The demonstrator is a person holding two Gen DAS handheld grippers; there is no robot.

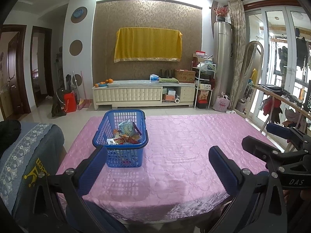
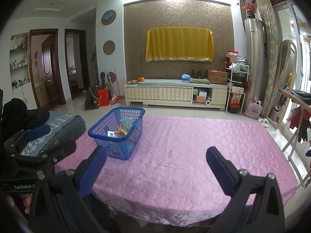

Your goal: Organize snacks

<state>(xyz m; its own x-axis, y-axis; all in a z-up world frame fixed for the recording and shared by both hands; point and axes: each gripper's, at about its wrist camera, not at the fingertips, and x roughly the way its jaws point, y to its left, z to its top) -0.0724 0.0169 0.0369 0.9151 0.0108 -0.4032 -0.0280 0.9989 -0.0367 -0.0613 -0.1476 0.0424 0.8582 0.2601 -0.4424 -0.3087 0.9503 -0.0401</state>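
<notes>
Presently, the blue basket [image 1: 120, 137] is seen standing on the pink tablecloth [image 1: 184, 155], at about 11 o'clock from the left gripper [image 1: 157, 162], with snack packets [image 1: 127, 134] piled inside it. Both the left gripper and the right gripper [image 2: 155, 164] are held above the near table edge, jaws spread wide apart, nothing gripped.

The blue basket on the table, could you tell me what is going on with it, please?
A person holds a two-finger tool in each hand above a table with a pink cloth. The blue basket stands on the cloth with the snack packets inside it. The left tool and the right tool are both open and empty, back from the basket, touching nothing.
</notes>
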